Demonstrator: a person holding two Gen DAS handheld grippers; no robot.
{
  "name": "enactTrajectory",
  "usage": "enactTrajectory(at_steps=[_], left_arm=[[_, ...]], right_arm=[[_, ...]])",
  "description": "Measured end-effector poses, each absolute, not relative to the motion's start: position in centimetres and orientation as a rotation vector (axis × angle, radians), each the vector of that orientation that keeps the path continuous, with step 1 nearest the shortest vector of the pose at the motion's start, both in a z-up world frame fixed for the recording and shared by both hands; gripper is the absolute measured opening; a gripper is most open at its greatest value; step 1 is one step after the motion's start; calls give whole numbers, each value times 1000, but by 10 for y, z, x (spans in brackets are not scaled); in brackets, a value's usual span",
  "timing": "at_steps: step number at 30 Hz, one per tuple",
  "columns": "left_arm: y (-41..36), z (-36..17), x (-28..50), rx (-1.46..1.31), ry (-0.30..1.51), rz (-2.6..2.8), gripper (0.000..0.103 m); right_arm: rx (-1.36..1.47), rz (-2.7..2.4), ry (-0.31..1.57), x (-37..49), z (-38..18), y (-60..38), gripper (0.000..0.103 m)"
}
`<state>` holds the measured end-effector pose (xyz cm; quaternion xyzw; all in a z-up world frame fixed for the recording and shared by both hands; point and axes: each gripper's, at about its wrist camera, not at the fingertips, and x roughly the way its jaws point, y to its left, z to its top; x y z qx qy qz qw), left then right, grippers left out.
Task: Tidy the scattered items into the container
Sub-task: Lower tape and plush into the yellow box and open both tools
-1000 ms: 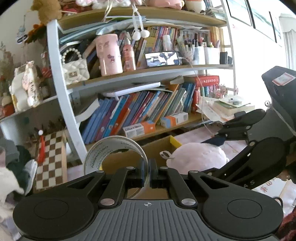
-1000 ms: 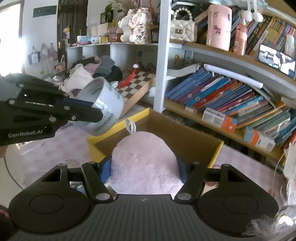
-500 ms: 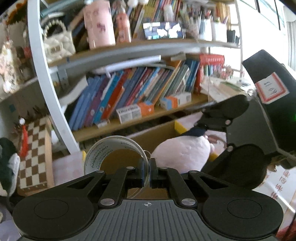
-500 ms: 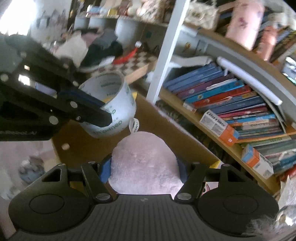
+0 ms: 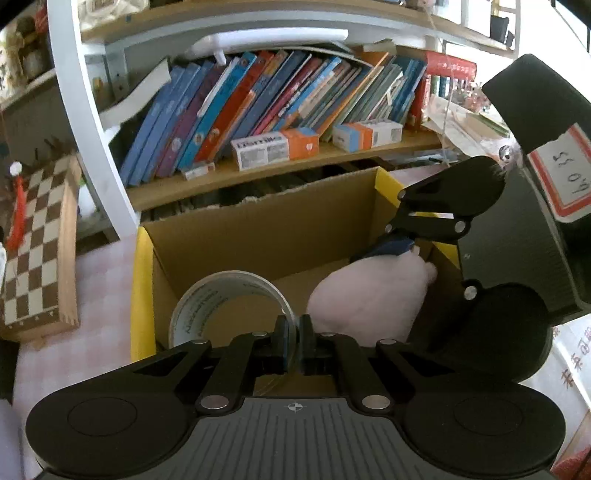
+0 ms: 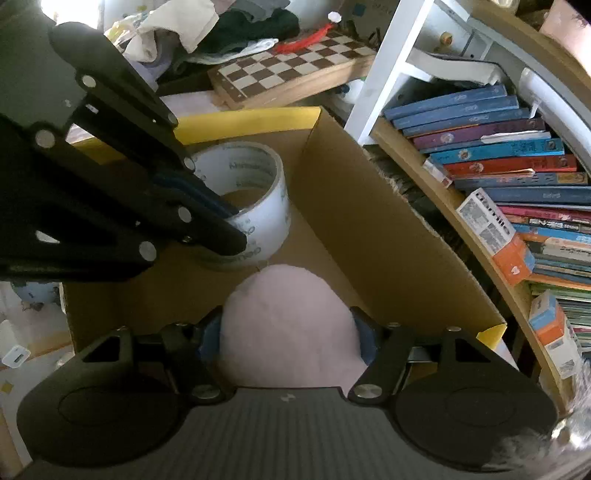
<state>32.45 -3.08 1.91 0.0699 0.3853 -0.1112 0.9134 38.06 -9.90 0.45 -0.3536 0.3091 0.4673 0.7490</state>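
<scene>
L gripper (image 5: 291, 341): jaws nearly shut, pinching the wall of the tape roll (image 5: 229, 306) — one pad inside the ring, one outside. Roll hangs w/ its hole facing roughly sideways, inside the cardboard box (image 5: 258, 229), over the box's L half; can't tell if it touches the floor of the box.

R gripper (image 6: 290, 328): jaws abt half open, both pads pressed on the sides of the pink plush toy (image 6: 288, 325), which fills the gap between them. Plush is inside the box, R half, just beside the roll; from the L wrist view it sits low against the R wall, contact w/ the bottom not clear.

Box: brown inside, yellow edges, flaps up, stands on a pale pink surface (image 5: 92, 332).

Surroundings, L to R: folded chessboard (image 5: 37, 240) leaning beside the box, white shelf upright (image 5: 85, 122), wooden shelf behind w/ a row of slanted books (image 5: 258, 103) and small orange-white cartons (image 5: 275, 147). R wrist view: heap of clothes (image 6: 221, 29) beyond the chessboard.
</scene>
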Motion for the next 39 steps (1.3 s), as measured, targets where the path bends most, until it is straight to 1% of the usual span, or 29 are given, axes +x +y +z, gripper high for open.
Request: enactTrajectory(at_steps=[3,5,10,12,13,14,15,16,17,20,24,28,33,36,39], left_arm=[[-31,16,326,145,810,-228,6],[-31,15,326,147,812,-220,10],[-29,18,323,147,812,-214,15],[-28,21,319,153,800,-206,23],[-27,24,317,152,786,-203,32],[-27,27,315,147,775,-200,43],[-26,30,312,141,763,-193,50],[-25,34,310,135,749,-186,60],[-23,37,308,130,735,-180,64],[-22,48,299,117,694,-164,69],[-23,61,287,107,644,-149,72],[-27,73,272,115,592,-137,79],[-30,85,251,126,540,-124,81],[-29,89,237,126,521,-114,85],[-26,90,224,116,514,-96,85]], right_arm=[[-792,1032,691,381,3,-97,68],[-796,1030,694,381,2,-96,69],[-803,999,670,380,3,-96,74],[-798,984,662,380,4,-97,75],[-795,973,655,380,6,-98,79],[-792,962,647,379,7,-99,83],[-790,954,639,379,9,-101,83],[-788,950,632,378,11,-102,84],[-785,947,625,377,14,-104,84],[-765,932,602,373,24,-111,84],[-716,924,577,363,39,-122,84],[-661,918,549,350,53,-133,84],[-566,903,518,335,70,-150,84],[-485,897,515,327,78,-162,85],[-410,882,525,320,85,-174,85]])
